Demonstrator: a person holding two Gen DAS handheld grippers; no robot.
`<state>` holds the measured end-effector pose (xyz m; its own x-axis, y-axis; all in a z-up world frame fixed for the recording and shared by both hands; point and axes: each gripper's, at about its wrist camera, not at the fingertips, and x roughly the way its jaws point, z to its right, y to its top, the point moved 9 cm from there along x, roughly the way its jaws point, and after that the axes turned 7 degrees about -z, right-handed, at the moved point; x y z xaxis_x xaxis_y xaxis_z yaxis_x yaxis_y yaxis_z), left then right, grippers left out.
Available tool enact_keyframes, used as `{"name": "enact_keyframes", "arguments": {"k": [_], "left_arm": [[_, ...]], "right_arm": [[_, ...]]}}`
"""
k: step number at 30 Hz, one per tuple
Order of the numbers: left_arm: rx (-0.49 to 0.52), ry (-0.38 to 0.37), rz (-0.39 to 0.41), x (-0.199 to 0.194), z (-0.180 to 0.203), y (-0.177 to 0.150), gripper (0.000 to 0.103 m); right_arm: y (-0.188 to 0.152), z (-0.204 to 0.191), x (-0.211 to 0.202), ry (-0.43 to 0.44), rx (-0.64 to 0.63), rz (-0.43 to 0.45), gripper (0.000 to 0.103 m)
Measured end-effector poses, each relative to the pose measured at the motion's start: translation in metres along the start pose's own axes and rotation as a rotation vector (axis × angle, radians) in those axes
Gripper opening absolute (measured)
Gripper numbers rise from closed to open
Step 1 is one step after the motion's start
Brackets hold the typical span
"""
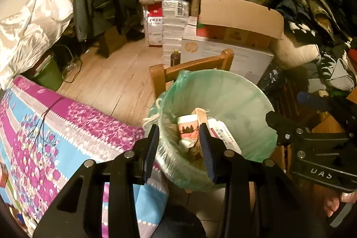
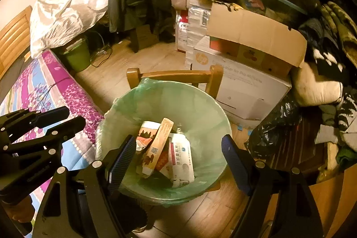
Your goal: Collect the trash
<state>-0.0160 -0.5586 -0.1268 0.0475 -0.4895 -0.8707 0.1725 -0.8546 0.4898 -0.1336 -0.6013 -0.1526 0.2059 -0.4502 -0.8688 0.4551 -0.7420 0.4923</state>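
A pale bin lined with a green bag stands in front of a wooden chair back. Inside lies trash: a white printed box, a long tan carton and a patterned paper cup. My left gripper hovers over the bin's near-left rim, jaws partly apart and nothing between its fingers; in the right wrist view the left gripper sits left of the bin, clear of it. My right gripper stands wide open and empty above the bin's mouth. In the left wrist view the right gripper shows at the right.
A bed with a pink and blue flowered cover lies left of the bin. A white printer box, a cardboard box and heaped clothes crowd the back and right. A green bucket stands by the bed.
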Motion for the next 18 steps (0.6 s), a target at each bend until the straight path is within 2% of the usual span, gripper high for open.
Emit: {"name": "enact_keyframes", "arguments": {"k": [3, 5, 18], "left_arm": [[-0.026, 0.012, 0.002, -0.005, -0.009, -0.007, 0.036], [-0.043, 0.026, 0.008, -0.009, -0.016, -0.012, 0.041], [-0.068, 0.079, 0.052, -0.042, -0.033, -0.029, 0.042]], "right_arm": [[-0.001, -0.011, -0.002, 0.007, -0.024, 0.005, 0.080], [-0.002, -0.021, -0.005, 0.013, -0.040, 0.009, 0.080], [-0.008, -0.060, -0.024, 0.051, -0.107, 0.031, 0.080]]}}
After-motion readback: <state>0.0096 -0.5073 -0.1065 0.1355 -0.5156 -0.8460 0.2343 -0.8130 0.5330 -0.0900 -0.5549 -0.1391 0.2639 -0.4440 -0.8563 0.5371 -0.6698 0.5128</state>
